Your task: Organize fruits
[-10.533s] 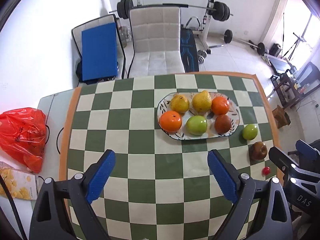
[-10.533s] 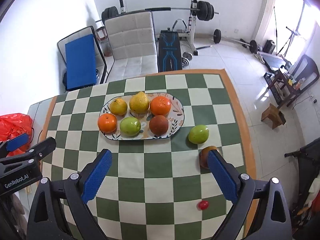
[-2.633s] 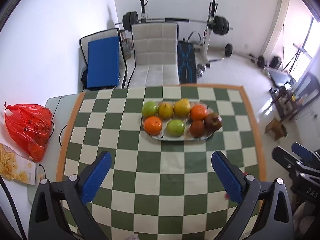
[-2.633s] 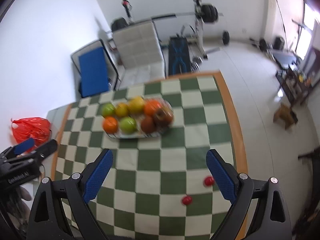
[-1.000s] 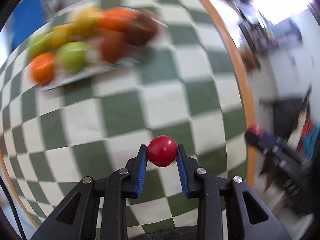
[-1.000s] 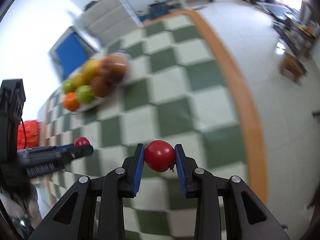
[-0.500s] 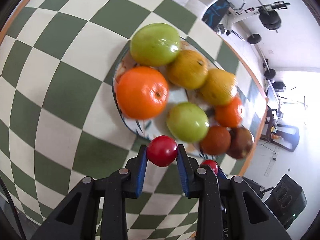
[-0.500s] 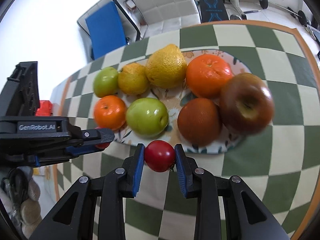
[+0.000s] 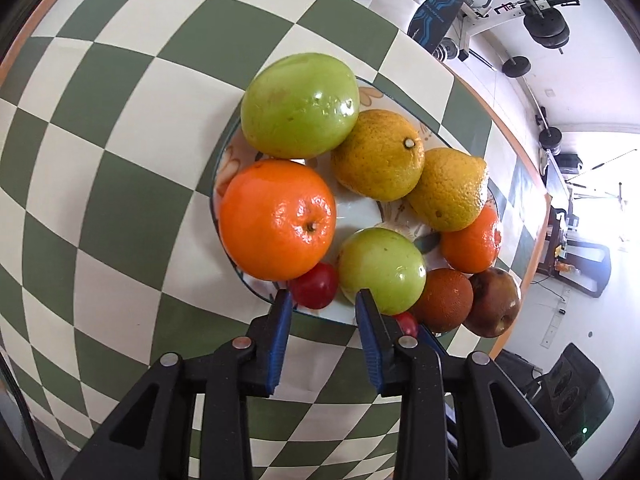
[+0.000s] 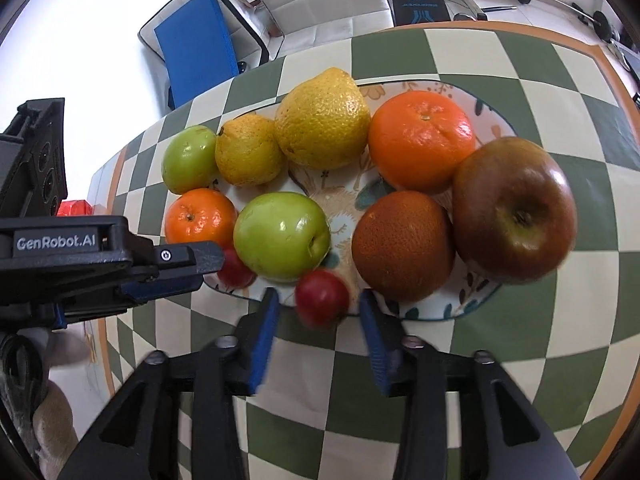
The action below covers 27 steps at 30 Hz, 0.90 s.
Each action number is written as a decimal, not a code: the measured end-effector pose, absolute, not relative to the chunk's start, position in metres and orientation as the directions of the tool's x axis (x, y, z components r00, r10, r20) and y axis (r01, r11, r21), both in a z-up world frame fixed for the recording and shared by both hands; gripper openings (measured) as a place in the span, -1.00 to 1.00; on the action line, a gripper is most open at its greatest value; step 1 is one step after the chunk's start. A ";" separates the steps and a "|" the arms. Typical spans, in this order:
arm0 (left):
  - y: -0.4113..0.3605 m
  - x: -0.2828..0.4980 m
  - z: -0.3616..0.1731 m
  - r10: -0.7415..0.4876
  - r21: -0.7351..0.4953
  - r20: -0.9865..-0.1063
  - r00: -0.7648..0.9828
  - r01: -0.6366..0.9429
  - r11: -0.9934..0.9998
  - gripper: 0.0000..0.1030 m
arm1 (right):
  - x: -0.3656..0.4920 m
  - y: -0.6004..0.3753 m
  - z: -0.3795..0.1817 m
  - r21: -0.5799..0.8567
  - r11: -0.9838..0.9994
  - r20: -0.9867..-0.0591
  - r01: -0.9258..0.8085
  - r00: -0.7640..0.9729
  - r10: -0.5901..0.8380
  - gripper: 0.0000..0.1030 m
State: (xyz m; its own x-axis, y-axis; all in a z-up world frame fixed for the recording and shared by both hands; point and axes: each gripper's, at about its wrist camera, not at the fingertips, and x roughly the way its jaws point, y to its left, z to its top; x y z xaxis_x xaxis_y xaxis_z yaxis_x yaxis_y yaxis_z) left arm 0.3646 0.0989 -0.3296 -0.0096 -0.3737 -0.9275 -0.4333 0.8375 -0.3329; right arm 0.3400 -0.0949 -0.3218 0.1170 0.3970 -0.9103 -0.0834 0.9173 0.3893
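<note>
An oval flowered plate [image 9: 356, 216] [image 10: 424, 312] on the checkered table holds oranges, yellow citrus, green apples and brownish fruit. One small red tomato [image 9: 314, 285] [image 10: 236, 268] rests on the plate's near rim between an orange [image 9: 276, 218] and a green apple [image 9: 382, 270], just past the parted tips of my left gripper [image 9: 323, 308] [image 10: 210, 270]. A second red tomato [image 10: 322, 298] [image 9: 406, 322] lies at the rim in front of the same green apple [image 10: 282, 236]. My right gripper [image 10: 320, 320] is open around it, with gaps at both fingers.
A dark red apple [image 10: 514, 210] sits at the plate's right end, near the table's orange edge [image 10: 624, 92]. Behind the table stand a white chair [image 10: 320, 4], a blue board [image 10: 192, 52] and gym weights. The two grippers are close together, side by side.
Both grippers have come up to the plate's near rim and parted their fingers. Each tomato has left the fingers and now rests at the plate.
</note>
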 end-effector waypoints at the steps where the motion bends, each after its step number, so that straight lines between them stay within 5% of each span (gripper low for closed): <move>1: 0.098 0.364 -0.327 -0.359 -0.321 -0.933 -0.012 -0.424 0.847 -0.39 | 0.337 -0.097 -0.318 0.384 0.920 -0.912 -0.081 0.123 0.392 0.16; 8: 0.096 0.347 -0.301 -0.198 -0.194 -0.980 0.024 -0.347 0.918 0.20 | 0.319 -0.128 -0.275 0.273 0.959 -0.934 -0.075 0.219 0.282 0.78; 11: 0.089 0.334 -0.289 -0.076 -0.089 -0.995 0.060 -0.279 0.956 0.74 | 0.314 -0.140 -0.260 0.198 0.977 -0.944 -0.075 0.255 0.210 0.88; 17: 0.080 0.313 -0.274 0.034 0.007 -0.992 0.119 -0.220 0.976 0.93 | 0.306 -0.156 -0.240 0.120 0.991 -0.945 -0.066 0.299 0.134 0.91; 27: 0.069 0.276 -0.219 0.072 0.025 -0.965 0.254 -0.181 0.983 0.93 | 0.264 -0.156 -0.185 0.059 0.997 -0.914 -0.053 0.398 0.076 0.91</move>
